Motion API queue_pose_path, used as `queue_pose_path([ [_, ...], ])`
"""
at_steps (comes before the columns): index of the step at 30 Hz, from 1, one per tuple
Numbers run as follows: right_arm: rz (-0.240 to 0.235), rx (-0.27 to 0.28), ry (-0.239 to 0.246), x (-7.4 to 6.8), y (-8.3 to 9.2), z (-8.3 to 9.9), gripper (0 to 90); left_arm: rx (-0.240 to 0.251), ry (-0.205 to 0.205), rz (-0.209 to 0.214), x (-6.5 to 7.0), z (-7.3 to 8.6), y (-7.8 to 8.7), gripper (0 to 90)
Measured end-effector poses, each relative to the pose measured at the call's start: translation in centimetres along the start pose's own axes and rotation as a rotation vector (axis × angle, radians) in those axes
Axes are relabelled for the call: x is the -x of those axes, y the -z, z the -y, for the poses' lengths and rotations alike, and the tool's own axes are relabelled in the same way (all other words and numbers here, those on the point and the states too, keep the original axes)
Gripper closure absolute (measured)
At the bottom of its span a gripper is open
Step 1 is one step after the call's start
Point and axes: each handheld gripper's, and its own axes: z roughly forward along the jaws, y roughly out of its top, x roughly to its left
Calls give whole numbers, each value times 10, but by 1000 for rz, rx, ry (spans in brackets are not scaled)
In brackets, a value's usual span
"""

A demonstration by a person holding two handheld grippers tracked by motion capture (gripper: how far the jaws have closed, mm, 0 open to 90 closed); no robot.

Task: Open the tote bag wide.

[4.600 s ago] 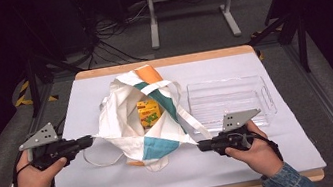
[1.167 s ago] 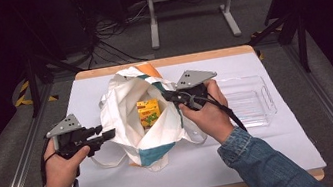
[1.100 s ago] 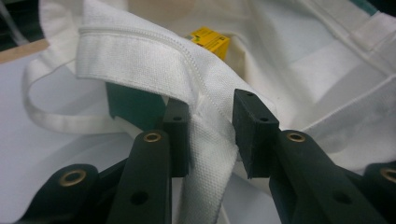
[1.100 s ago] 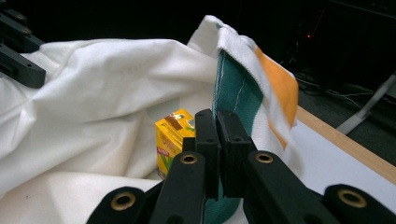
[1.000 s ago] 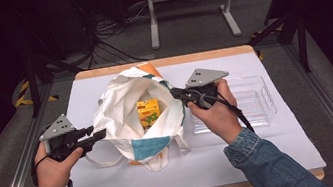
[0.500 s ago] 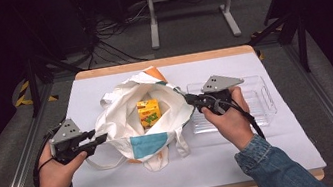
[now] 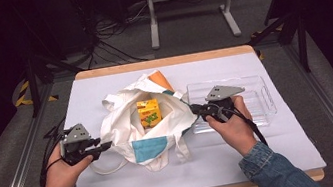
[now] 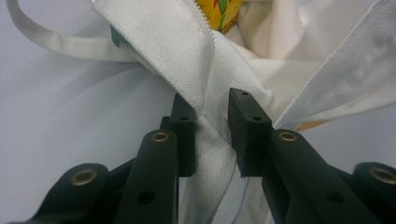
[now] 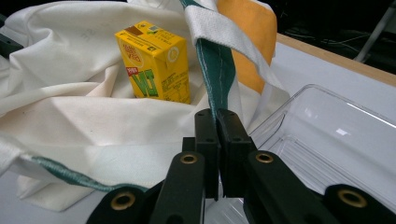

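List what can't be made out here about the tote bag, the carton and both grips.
- Yellow drink carton: base hidden by tote bag folds; print too small in the high view.
- Left gripper: cloth between the jaws; pad contact unclear.
- Right gripper: rim edge hidden between shut jaws.
- Clear tray: cut off by frame edge.

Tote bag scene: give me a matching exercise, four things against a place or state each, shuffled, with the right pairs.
Things:
1. yellow carton
2. clear tray
3. right gripper
4. left gripper

Places or states:
A. clamped on the bag's green-edged rim
B. standing inside the open tote bag
C. empty, beside the bag
D. fingers astride a white fold of the bag, with a gap at one finger

Pairs: 1-B, 2-C, 3-A, 4-D
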Motion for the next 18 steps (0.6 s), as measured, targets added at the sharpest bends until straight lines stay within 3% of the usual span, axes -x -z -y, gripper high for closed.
queue_pose_path([
  [4, -11, 0, -7, 0, 0, 0, 872, -15, 12, 17, -1, 2, -3, 723],
  [7, -20, 8, -9, -1, 1, -3, 846, 25, 41, 29, -2, 1, 4, 658],
  [14, -52, 55, -38, -3, 4, -12, 698, 99, 68, -4, -2, -4, 24, 429],
  [18, -64, 90, -28, -6, 8, -21, 640, 154, 80, -32, -3, -5, 40, 377],
])
